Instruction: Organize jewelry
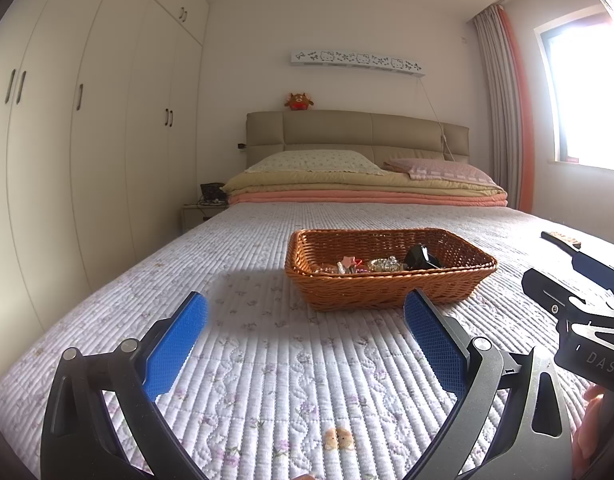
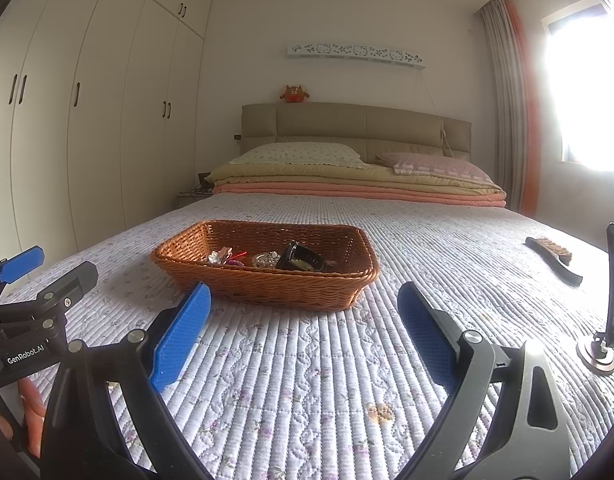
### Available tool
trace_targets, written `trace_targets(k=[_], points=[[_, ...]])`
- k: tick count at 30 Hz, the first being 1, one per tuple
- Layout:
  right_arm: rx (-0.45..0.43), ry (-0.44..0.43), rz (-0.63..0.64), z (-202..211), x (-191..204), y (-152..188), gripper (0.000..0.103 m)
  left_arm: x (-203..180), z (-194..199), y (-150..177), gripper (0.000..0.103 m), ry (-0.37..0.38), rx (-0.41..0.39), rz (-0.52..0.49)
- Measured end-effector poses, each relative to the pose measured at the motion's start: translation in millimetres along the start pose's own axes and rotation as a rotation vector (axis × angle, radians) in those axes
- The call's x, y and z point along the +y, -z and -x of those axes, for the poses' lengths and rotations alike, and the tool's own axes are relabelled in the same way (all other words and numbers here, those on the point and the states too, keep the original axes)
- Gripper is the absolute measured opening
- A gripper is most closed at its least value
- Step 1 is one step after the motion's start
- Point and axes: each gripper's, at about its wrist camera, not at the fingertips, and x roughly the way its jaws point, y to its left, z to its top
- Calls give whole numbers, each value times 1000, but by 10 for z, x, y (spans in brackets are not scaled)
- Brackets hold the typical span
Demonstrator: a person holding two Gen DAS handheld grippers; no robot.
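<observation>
A brown wicker basket (image 1: 387, 292) sits on the quilted bed; it also shows in the right wrist view (image 2: 267, 284). Inside lie small jewelry pieces (image 1: 363, 266), hair clips (image 2: 227, 257) and a black watch-like item (image 2: 303, 262). My left gripper (image 1: 307, 312) is open and empty, held just in front of the basket. My right gripper (image 2: 305, 304) is open and empty, also just short of the basket's near wall. The left gripper's body shows at the left edge of the right wrist view (image 2: 23, 264).
A dark brush (image 2: 553, 258) lies on the bed to the right. A phone on a round stand (image 2: 611, 304) stands at the far right. Folded blankets and pillows (image 1: 363, 184) lie at the headboard. White wardrobes (image 1: 87, 128) line the left wall.
</observation>
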Motion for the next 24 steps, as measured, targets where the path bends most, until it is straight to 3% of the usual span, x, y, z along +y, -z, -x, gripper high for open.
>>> trace_targets(k=[24], points=[[1,-1,0,-3,10,1,90,-23,-9,0,95,-2,-2,-4]])
